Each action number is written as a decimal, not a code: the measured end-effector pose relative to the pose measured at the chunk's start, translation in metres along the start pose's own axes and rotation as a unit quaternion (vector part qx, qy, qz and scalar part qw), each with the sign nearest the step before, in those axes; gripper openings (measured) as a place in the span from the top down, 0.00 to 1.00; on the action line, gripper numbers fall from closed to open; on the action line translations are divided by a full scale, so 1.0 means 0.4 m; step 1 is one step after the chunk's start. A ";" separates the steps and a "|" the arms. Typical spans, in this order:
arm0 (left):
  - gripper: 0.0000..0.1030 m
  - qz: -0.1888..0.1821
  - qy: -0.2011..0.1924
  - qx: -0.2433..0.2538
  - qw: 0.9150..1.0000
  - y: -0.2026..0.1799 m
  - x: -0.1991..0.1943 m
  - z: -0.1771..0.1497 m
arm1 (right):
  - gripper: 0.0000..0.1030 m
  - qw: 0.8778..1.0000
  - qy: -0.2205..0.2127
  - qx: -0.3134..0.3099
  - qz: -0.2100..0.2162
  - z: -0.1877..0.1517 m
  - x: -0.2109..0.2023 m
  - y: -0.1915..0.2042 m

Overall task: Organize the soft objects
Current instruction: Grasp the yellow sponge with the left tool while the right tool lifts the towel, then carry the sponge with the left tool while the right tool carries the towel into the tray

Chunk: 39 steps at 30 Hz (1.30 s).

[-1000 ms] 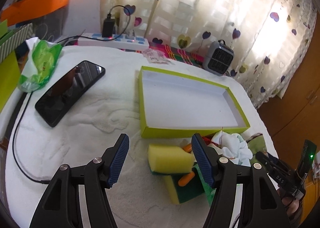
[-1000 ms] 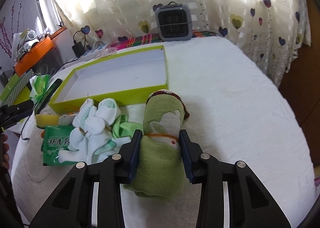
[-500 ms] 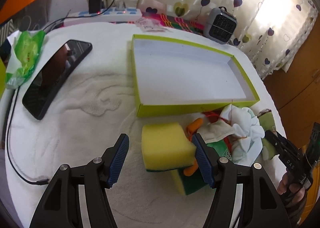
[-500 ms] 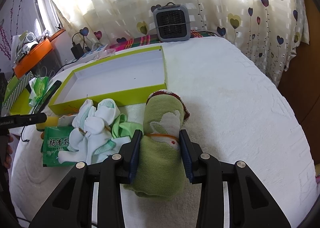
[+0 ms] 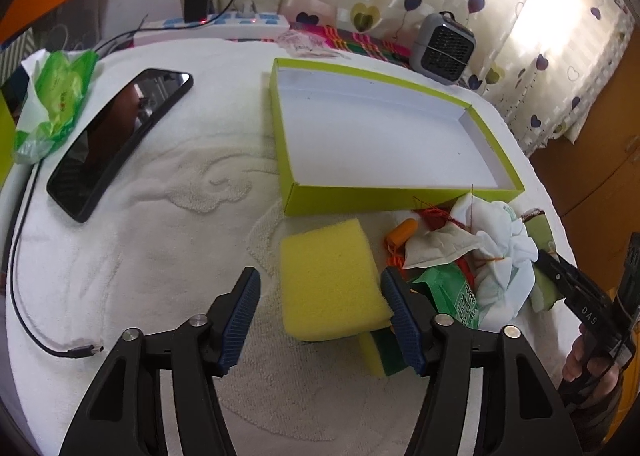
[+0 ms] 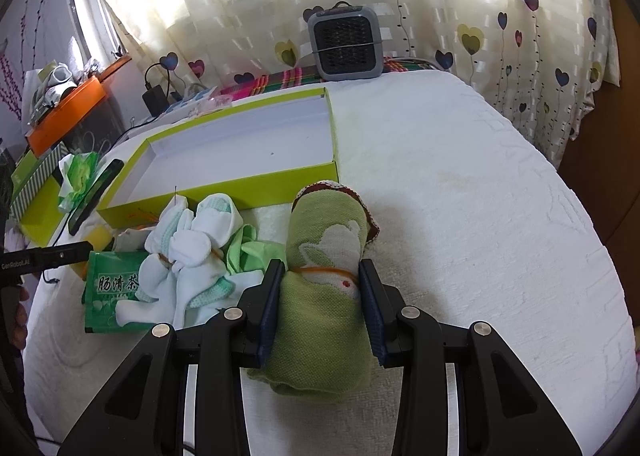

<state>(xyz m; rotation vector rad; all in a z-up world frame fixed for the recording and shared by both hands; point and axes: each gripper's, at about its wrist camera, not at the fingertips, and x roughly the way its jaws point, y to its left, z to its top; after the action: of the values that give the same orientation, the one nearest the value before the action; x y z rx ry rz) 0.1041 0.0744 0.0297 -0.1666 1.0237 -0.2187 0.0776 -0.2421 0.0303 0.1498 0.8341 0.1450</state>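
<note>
A yellow sponge point(image 5: 332, 276) lies on the white towel just in front of the empty lime-green box point(image 5: 384, 135). My left gripper point(image 5: 320, 296) is open; its jaws stand on either side of the sponge, the right one touching its edge. A second yellow-green sponge point(image 5: 378, 356) lies partly under it. My right gripper point(image 6: 322, 288) is shut on a rolled green towel point(image 6: 328, 296), which rests on the bed. White socks point(image 6: 188, 252) and a green tea packet point(image 6: 112, 292) lie to its left, near the box point(image 6: 240, 183).
A black phone point(image 5: 116, 139) and a green wipes pack point(image 5: 52, 103) lie at the left, with a loose cable point(image 5: 52, 344) near the edge. An orange earplug point(image 5: 400, 236) and a cloth pile point(image 5: 492, 252) sit right of the sponge. A grey heater point(image 6: 344, 43) stands at the back.
My left gripper has moved forward and down over the yellow sponge, which now sits between its jaws. My right gripper stays shut on the green towel, barely moved.
</note>
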 end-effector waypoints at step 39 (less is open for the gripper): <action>0.55 -0.015 -0.091 0.010 0.996 -0.018 -0.105 0.101 | 0.63 0.997 -0.058 -0.047 -0.008 0.104 -0.058 0.053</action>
<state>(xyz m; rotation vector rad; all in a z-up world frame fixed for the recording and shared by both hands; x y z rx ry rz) 0.1171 0.0795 0.0868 -0.1814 0.8376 -0.2366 0.0918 -0.2289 0.0784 0.0623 0.7118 0.1594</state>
